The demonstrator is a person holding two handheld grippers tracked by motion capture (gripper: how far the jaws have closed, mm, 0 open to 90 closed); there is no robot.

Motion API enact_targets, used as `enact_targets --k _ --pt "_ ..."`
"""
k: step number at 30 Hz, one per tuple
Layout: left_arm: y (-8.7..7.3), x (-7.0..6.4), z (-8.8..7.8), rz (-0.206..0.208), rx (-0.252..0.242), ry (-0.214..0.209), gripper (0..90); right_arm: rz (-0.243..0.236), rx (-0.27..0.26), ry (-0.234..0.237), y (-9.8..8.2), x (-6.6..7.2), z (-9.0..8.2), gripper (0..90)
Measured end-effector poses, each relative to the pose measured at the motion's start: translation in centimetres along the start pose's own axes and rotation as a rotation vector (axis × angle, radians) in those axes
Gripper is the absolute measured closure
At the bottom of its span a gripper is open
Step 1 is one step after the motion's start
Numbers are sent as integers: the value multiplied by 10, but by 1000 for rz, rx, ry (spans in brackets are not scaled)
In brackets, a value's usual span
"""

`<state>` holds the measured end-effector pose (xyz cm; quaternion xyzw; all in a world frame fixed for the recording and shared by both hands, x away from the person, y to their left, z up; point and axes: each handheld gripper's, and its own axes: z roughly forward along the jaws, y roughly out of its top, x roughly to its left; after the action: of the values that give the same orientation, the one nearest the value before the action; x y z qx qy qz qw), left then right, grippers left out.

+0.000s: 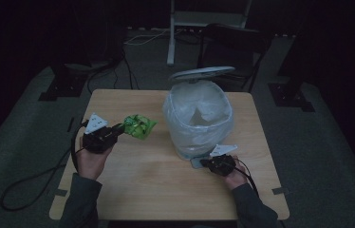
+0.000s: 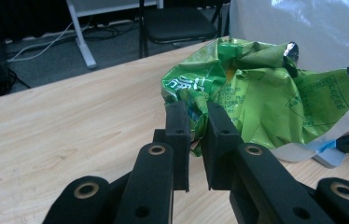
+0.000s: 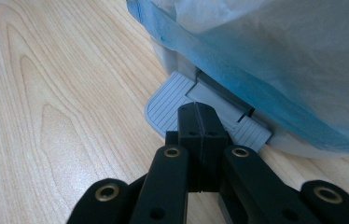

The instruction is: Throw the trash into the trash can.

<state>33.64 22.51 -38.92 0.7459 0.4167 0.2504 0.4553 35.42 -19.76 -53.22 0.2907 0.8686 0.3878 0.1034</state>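
A crumpled green foil wrapper (image 2: pixel 256 98) is pinched by the left gripper (image 2: pixel 196 116); the closed, empty right gripper (image 3: pixel 202 122) apparently presses the grey ribbed bin pedal (image 3: pixel 168 105).

Print on the green wrapper, none of it legible

The crumpled green wrapper (image 2: pixel 256 98) carries white characters on its left fold and fine dark print with a boxed panel on its right side; in the left gripper view both are too small and creased to make out. No other writing can be read.
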Motion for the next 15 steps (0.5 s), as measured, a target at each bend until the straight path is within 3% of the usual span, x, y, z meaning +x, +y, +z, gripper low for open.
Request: enact_targets --k 15 --pt "23 -1 -5 33 -36 4 823 3 1 0 0 0 0 900"
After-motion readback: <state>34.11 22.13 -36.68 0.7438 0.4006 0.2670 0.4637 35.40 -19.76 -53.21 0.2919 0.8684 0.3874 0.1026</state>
